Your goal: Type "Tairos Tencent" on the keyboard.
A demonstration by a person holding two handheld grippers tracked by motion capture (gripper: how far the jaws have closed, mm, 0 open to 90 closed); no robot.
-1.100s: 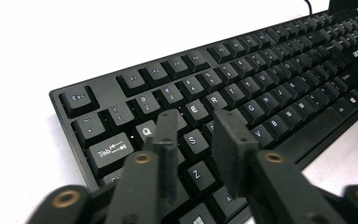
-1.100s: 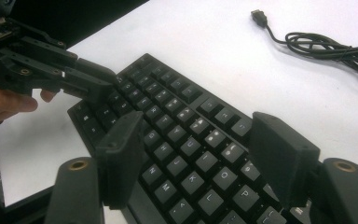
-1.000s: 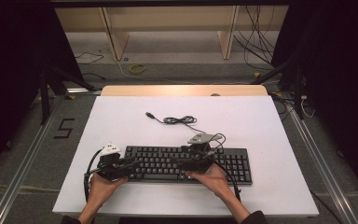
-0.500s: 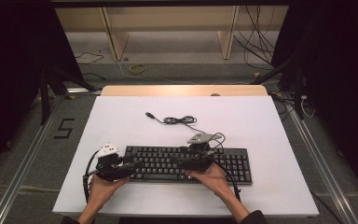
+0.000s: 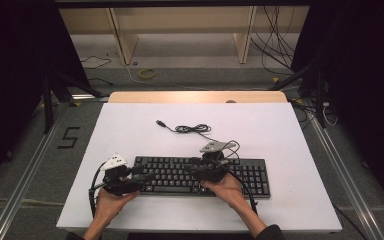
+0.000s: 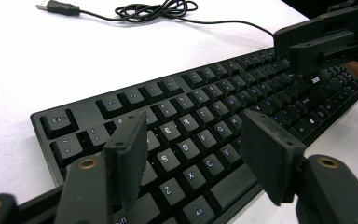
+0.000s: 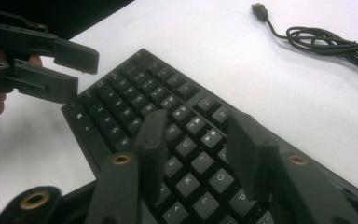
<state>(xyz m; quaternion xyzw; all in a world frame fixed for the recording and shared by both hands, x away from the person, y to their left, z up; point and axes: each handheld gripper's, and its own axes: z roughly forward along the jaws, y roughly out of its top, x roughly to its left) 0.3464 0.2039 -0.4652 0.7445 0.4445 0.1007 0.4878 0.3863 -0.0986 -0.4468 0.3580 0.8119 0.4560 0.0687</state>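
Observation:
A black keyboard [image 5: 200,175] lies flat near the front of the white table [image 5: 290,135]. Its thin black cable [image 5: 192,129] coils behind it and ends in a loose USB plug [image 5: 161,123]. My left gripper [image 5: 147,176] hovers over the keyboard's left end. In the left gripper view its jaws [image 6: 196,135] stand apart above the letter keys with nothing between them, and they have just been opening. My right gripper [image 5: 195,172] hangs over the middle keys. Its jaws [image 7: 196,128] have just been closing, are still apart, and hold nothing. The two grippers point at each other.
A wooden strip [image 5: 195,96] runs along the table's far edge. Behind it stand a pale shelf frame [image 5: 180,30] and loose cables on the floor [image 5: 275,45]. A "5" [image 5: 69,137] is marked on the floor at left. Dark curtains close in both sides.
Both hands stay where they were over the keyboard. The keyboard and its cable have not shifted.

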